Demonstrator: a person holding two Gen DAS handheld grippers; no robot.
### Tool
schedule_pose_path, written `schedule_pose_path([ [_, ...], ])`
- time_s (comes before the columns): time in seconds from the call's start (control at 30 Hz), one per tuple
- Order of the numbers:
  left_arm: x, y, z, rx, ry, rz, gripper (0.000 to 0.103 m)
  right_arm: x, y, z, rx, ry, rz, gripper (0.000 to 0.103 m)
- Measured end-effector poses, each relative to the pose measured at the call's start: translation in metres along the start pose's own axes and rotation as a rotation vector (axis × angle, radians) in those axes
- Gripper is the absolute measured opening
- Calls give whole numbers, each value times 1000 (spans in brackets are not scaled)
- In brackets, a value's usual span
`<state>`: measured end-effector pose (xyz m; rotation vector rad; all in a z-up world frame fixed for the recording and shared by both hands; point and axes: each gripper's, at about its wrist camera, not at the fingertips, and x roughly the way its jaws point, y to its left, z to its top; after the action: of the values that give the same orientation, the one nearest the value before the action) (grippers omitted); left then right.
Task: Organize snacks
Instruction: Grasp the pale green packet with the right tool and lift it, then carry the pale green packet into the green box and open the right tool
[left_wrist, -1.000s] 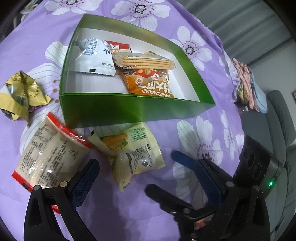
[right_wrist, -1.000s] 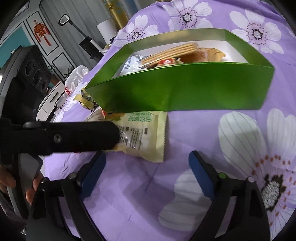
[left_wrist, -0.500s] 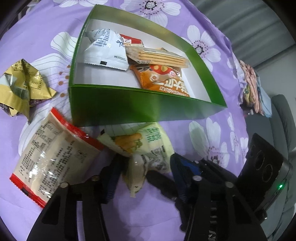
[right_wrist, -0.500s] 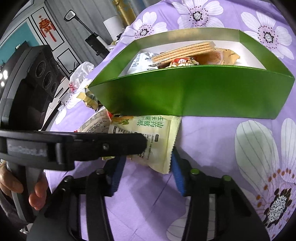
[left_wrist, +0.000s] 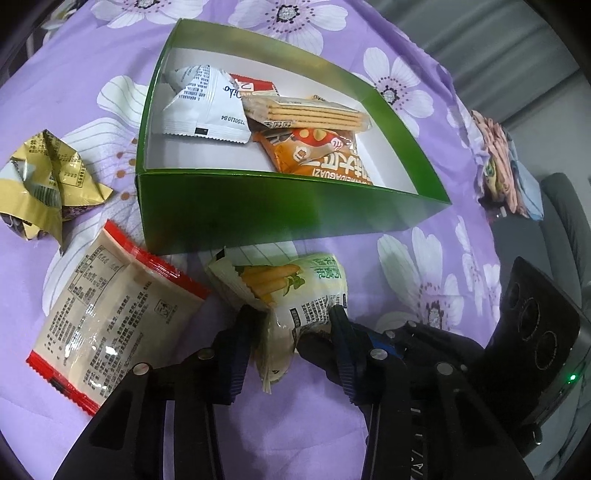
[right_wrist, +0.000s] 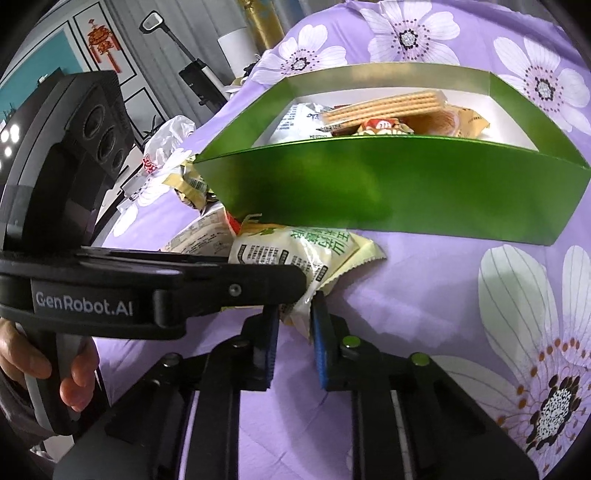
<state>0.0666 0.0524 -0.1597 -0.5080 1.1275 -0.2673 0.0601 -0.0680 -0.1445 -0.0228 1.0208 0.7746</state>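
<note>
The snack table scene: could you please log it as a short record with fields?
surface: purple flowered cloth
box: green box, open
in box: white packet, wafers, orange packet
outside box: gold wrapper, red-edged packet, pale green packet
left gripper: shut on pale green packet
right gripper: shut on the same packet's corner

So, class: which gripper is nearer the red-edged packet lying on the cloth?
Left. The left gripper pinches the yellow-green packet right beside the red-edged packet. The right gripper grips the yellow-green packet's other side, farther away.
</note>
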Motion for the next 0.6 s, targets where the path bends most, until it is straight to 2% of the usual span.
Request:
schedule_pose_path([
  [0.23,-10,-8,-10,17,2,-28,41,-19,8,-9,0,-16,-14,17],
  [0.6,-31,-37,-23,103,-24,-43,41,-55,19,-18,-21,-71,-57,17],
])
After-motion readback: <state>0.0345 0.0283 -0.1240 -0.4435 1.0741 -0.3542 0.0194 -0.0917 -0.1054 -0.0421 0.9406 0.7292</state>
